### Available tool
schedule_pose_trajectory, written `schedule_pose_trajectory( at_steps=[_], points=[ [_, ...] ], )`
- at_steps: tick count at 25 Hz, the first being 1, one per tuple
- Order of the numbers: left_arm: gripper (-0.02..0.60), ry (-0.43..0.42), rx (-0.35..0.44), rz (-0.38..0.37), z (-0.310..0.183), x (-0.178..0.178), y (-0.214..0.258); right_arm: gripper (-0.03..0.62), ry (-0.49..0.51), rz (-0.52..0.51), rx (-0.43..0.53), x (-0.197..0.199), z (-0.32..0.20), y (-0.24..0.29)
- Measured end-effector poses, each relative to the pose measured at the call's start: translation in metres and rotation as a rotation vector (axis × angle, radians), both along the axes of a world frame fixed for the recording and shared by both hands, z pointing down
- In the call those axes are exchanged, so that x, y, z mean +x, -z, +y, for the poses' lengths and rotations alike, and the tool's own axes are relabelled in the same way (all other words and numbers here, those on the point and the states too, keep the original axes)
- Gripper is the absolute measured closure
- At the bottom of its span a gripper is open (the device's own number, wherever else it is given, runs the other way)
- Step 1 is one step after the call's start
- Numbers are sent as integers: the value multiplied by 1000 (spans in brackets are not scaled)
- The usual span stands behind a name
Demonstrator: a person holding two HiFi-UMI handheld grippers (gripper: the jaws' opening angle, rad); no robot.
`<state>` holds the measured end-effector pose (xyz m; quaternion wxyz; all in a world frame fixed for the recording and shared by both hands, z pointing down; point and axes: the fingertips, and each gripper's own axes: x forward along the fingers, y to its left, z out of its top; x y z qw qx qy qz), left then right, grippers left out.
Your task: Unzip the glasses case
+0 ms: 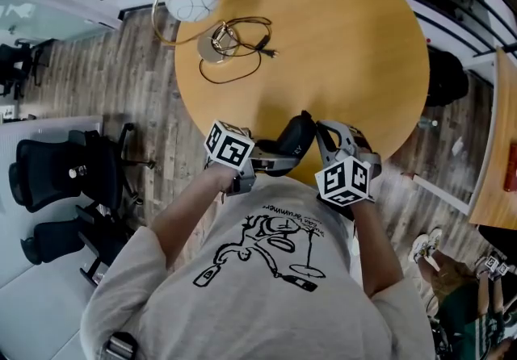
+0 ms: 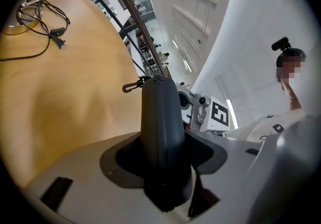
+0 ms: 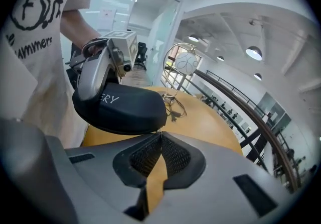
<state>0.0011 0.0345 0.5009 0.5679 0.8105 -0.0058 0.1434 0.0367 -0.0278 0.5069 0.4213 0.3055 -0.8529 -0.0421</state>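
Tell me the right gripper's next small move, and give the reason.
Probably draw the right gripper along the edge of the glasses case to open the zip. The left gripper clamps the case, and the right jaws are closed with tips at its rim, likely on the zip pull, though that is too small to confirm.

The glasses case (image 1: 296, 143) is above the near edge of the table (image 1: 363, 52), the cable (image 1: 265, 49) on its far left.
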Motion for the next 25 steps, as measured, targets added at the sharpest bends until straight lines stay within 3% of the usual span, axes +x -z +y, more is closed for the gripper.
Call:
schedule_pose_trajectory(
  at_steps=[3, 7, 11, 14, 19, 25],
  points=[
    [334, -38, -26, -13, 8, 1, -6, 572, 70, 87, 43, -2, 1, -3],
    [334, -60, -35, -24, 10, 3, -11, 571, 83, 110, 40, -2, 0, -7],
    [333, 11, 6, -23, -7, 4, -22, 568, -33, 35, -85, 10, -4, -20],
    [330, 65, 30, -29, -25, 8, -40, 562, -131, 38, -121, 25, -5, -28],
    [327, 66, 140, -157, -54, 21, -89, 562, -215, -35, -145, 25, 0, -20],
    [325, 78, 130, -257, -79, 36, -143, 562, -237, -99, -186, 7, 10, -23]
  ],
)
